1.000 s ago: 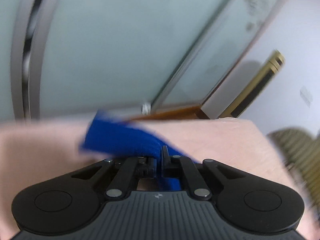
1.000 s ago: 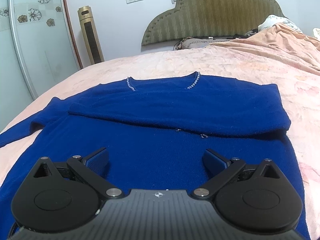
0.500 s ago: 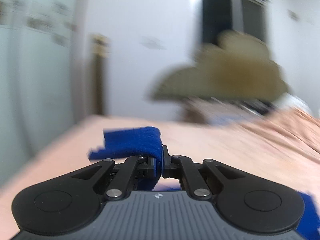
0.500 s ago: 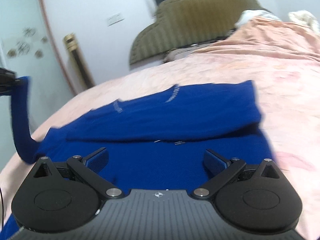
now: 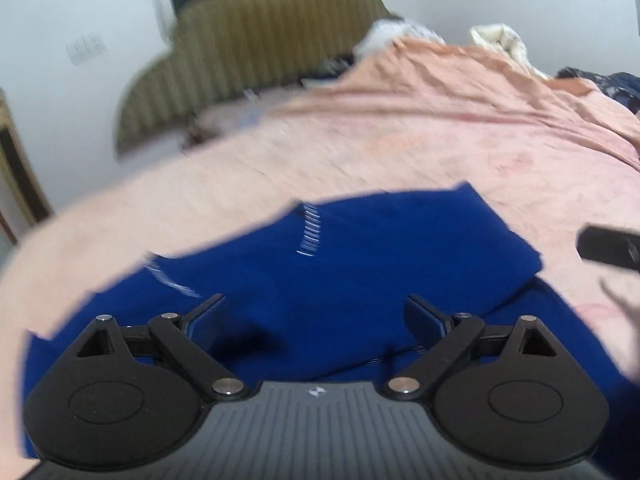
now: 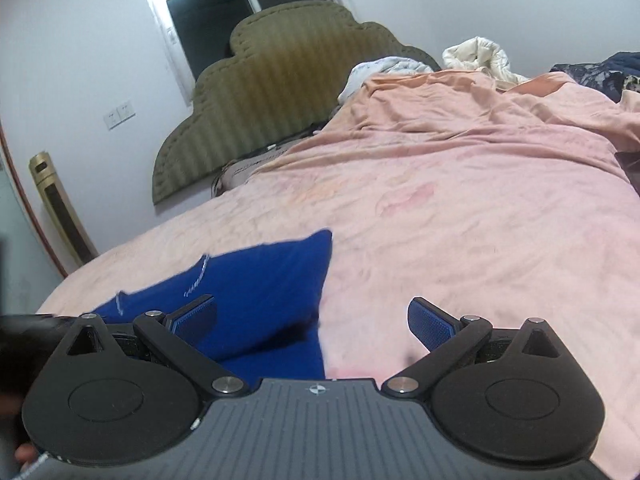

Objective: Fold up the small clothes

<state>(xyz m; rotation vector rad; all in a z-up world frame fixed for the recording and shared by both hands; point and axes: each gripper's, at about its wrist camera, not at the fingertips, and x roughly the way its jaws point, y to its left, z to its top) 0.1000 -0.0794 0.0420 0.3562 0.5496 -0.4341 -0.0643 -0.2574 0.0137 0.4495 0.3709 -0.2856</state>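
A dark blue sweater [image 5: 360,272] with sparkly trim at the neckline lies partly folded on the pink bed sheet [image 5: 420,148]. My left gripper [image 5: 316,320] hovers over it, jaws opening wide, nothing between the pads. In the right wrist view the sweater [image 6: 264,280] fills the lower left, its right edge running under my right gripper [image 6: 316,320], which stands open and holds nothing; one pad is over the blue knit, the other over the sheet. The right gripper's tip [image 5: 608,246] shows at the right edge of the left wrist view.
An olive padded headboard [image 6: 288,80] stands at the far end of the bed. Crumpled white and dark bedding [image 6: 480,56] is heaped at the back right. A gold tower appliance [image 6: 60,208] stands by the left wall. A dark window [image 6: 216,12] is behind.
The left gripper let go of the blue sleeve it was carrying and swung round over the sweater's body. The right gripper slid to the sweater's right edge, staying open.
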